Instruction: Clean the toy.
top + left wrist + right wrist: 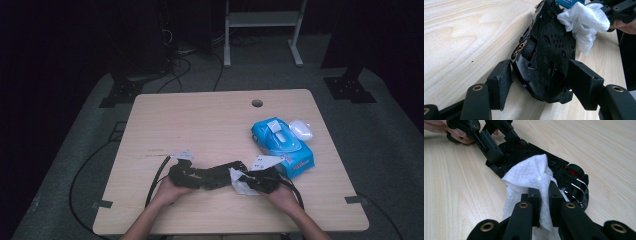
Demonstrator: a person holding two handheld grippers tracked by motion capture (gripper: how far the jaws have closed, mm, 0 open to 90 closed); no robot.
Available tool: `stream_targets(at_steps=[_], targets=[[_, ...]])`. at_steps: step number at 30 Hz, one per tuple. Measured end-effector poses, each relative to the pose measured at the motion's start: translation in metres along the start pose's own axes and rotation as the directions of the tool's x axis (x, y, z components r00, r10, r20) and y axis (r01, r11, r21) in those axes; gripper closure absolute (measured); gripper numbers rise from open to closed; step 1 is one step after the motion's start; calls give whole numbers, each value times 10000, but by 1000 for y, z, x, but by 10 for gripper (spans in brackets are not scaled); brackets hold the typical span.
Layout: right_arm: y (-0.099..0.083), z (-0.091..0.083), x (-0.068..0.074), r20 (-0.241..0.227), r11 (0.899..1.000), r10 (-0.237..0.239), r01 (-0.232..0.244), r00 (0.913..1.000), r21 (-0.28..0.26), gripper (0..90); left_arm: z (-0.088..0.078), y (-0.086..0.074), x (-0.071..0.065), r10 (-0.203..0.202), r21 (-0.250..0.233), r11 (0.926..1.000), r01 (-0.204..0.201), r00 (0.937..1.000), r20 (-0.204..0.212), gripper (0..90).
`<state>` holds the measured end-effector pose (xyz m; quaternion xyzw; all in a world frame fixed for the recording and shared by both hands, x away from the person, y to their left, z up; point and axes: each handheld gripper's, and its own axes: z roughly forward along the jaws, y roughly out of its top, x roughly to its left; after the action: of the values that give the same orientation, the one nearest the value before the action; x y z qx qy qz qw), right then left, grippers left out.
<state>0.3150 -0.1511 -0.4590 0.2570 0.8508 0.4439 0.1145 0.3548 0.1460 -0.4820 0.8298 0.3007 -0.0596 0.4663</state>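
Pale wooden worktop (200, 120) carries a black toy car (549, 57), clamped on its side by the left gripper's (540, 82) fingers. Right gripper's (545, 202) fingers pinch a white wet wipe (529, 177) against its underside; hard rubbing could twist it loose.

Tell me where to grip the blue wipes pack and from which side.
Take the wipes pack across its narrow width, coming from above. It lies flat on the table, its long sides look free, while a white case crowds its far end and the right gripper works by its near corner.
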Motion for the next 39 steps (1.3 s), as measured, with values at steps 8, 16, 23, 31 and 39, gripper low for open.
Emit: stream_targets(at_steps=[8,16,23,31,39], targets=[[-2,0,0,-5,9998,105,-105,9999,-147,838,-2,1,-15,1403,-118,9898,-1423,9846,-1043,359],[1,-7,-7,-305,9990,351,-342,9989,292,835,-2,0,-11,1123,-264,9930,-1155,9885,-1008,437],[-1,-9,-5,-381,9991,293,-281,9988,322,837,1,1,-5,548,80,9985,-545,9974,-478,386],[-5,-8,-4,-289,9996,-249,252,9993,112,844,7,10,8,-538,341,9981,518,9966,627,340],[-9,-9,-3,-213,9994,-288,284,9994,-172,844,14,15,7,-333,334,9989,321,9989,342,367]])
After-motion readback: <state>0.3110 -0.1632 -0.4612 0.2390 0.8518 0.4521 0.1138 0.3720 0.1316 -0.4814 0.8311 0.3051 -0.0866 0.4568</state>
